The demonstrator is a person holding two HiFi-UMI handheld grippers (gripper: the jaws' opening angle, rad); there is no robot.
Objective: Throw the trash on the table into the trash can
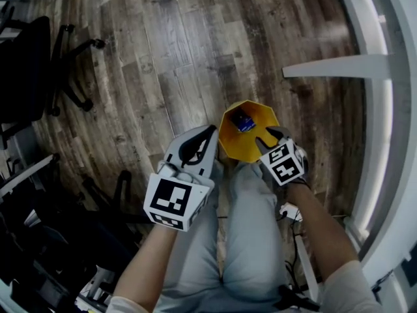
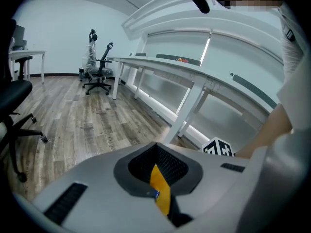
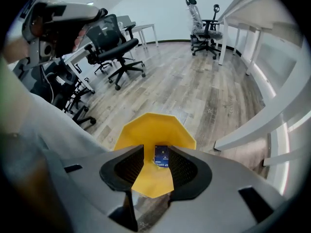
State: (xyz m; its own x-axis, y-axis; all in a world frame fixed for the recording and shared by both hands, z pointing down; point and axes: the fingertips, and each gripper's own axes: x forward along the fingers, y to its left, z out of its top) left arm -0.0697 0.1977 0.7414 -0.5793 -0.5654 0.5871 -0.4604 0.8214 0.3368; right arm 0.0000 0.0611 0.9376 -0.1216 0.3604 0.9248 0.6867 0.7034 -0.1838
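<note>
A yellow trash can (image 1: 229,135) stands on the wood floor in front of the person's knees. A blue packet (image 1: 243,120) lies inside it. My right gripper (image 1: 270,137) hangs over the can's right rim, pointing steeply down. In the right gripper view that gripper (image 3: 156,152) is open, and between its jaws I see the blue packet (image 3: 162,157) down in the can (image 3: 146,127), not touched by the pads. My left gripper (image 1: 212,134) is at the can's left rim. In its own view the left gripper (image 2: 158,178) is shut on a thin yellow piece (image 2: 161,192) with a small blue mark.
White desk legs and a rail (image 1: 339,67) run along the right. Black office chairs (image 1: 26,64) stand at the left, with more chairs (image 3: 116,47) further off. The person's grey trouser legs (image 1: 241,240) fill the lower middle, with cables (image 1: 290,214) beside them.
</note>
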